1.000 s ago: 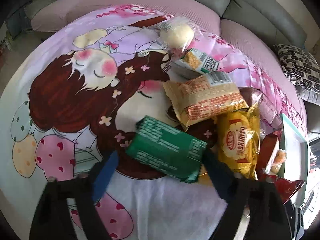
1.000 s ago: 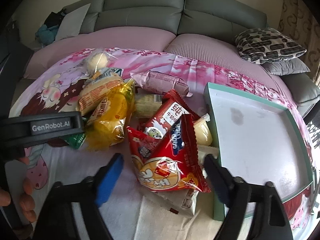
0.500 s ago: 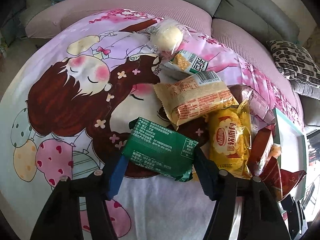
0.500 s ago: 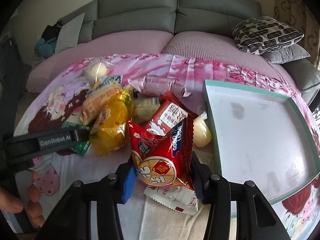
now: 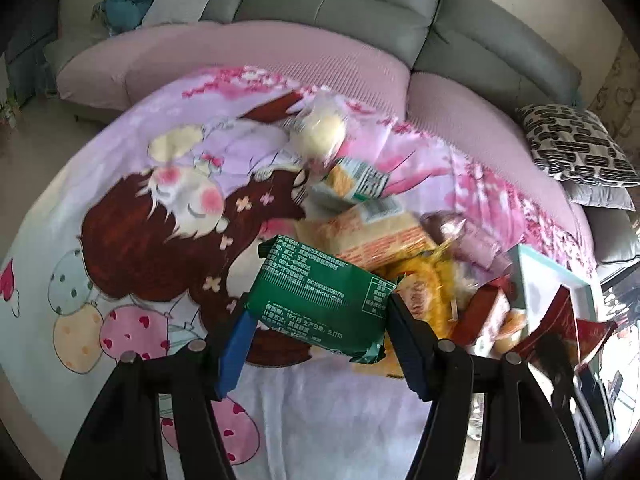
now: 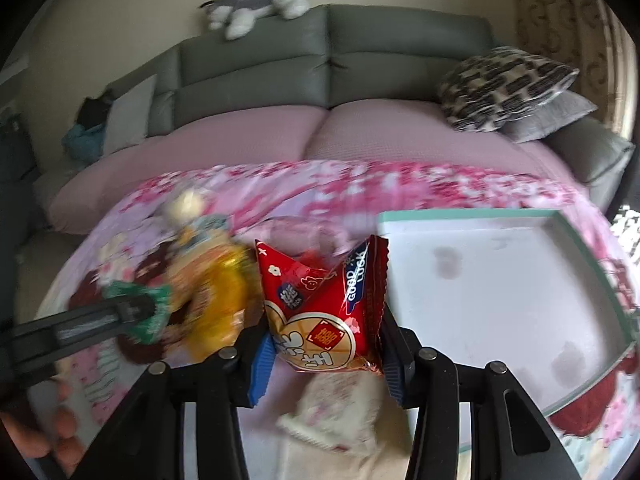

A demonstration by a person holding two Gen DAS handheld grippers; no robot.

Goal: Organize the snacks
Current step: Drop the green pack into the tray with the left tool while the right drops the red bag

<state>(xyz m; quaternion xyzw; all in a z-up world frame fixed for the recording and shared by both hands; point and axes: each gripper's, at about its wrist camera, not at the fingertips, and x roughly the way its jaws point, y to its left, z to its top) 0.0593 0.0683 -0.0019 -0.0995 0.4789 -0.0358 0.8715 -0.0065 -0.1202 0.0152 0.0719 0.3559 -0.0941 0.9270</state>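
Observation:
My left gripper [image 5: 318, 332] is shut on a green snack packet [image 5: 320, 300], held off the cartoon-print cloth [image 5: 160, 220]. In the right wrist view my right gripper [image 6: 326, 354] is shut on a red snack bag [image 6: 324, 304], lifted just left of the white tray with a teal rim [image 6: 480, 216]. The tray holds nothing. A heap of snacks lies between: a yellow bag [image 5: 424, 288], an orange packet [image 5: 380, 236], a round bun in clear wrap [image 5: 320, 134]. The left gripper's arm [image 6: 80, 324] crosses the right view at the left, with the green packet [image 6: 136, 292] at its tip.
A white wrapped snack [image 6: 340, 412] lies on the cloth below the red bag. A grey sofa with pink cushions [image 6: 280, 136] curves behind; a patterned pillow [image 6: 504, 84] lies at its right and a plush toy [image 6: 256, 8] on its back. A hand [image 6: 44, 436] shows at bottom left.
Both grippers closed on their packets, the left on the green one and the right on the red bag. Since then both have risen, lifting the packets off the cloth.

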